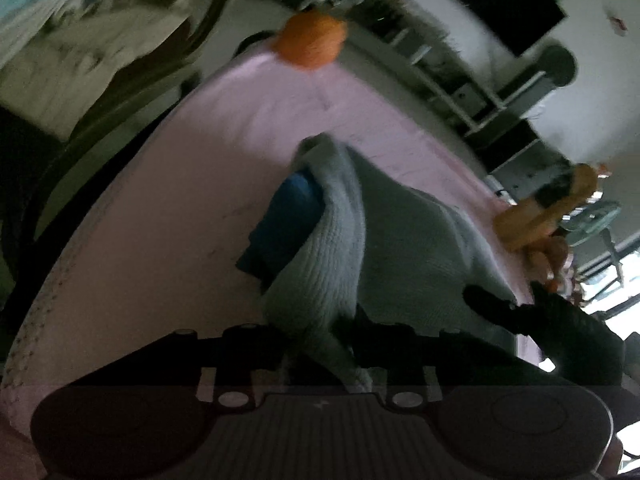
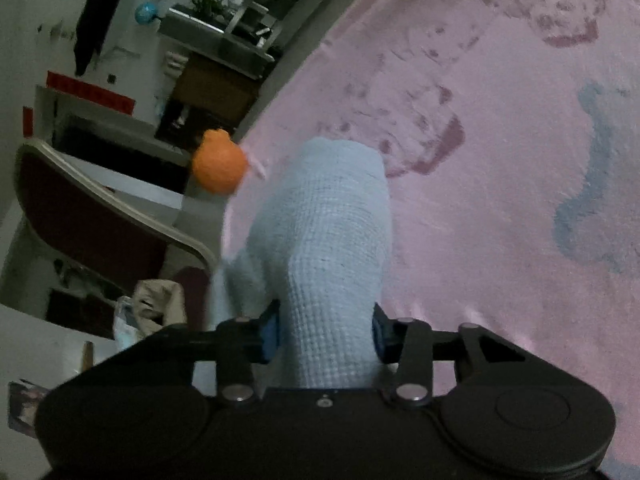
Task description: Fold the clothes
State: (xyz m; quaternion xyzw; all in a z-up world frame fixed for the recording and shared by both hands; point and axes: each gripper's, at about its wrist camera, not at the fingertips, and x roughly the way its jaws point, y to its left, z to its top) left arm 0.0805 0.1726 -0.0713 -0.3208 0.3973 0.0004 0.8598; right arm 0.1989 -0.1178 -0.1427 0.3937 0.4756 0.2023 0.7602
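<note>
A pale grey knitted garment [image 1: 392, 240] is lifted off the pink bed cover [image 1: 200, 184]. In the left wrist view a bunched edge of it runs down between the jaws of my left gripper [image 1: 324, 344], which is shut on it. A dark blue piece [image 1: 288, 220] shows under the raised fold; what it is I cannot tell. In the right wrist view a thick fold of the same garment [image 2: 328, 240] sits between the blue pads [image 2: 269, 334] of my right gripper [image 2: 326, 336], which press on it from both sides.
An orange ball [image 2: 219, 166] lies at the edge of the bed cover [image 2: 500, 160], seen also as the orange ball [image 1: 310, 40]. A dark red chair [image 2: 92, 216] and a bag [image 2: 156, 304] stand beside the bed. Shelves [image 1: 460, 92] line the wall. A hand [image 1: 528, 228] is at the right.
</note>
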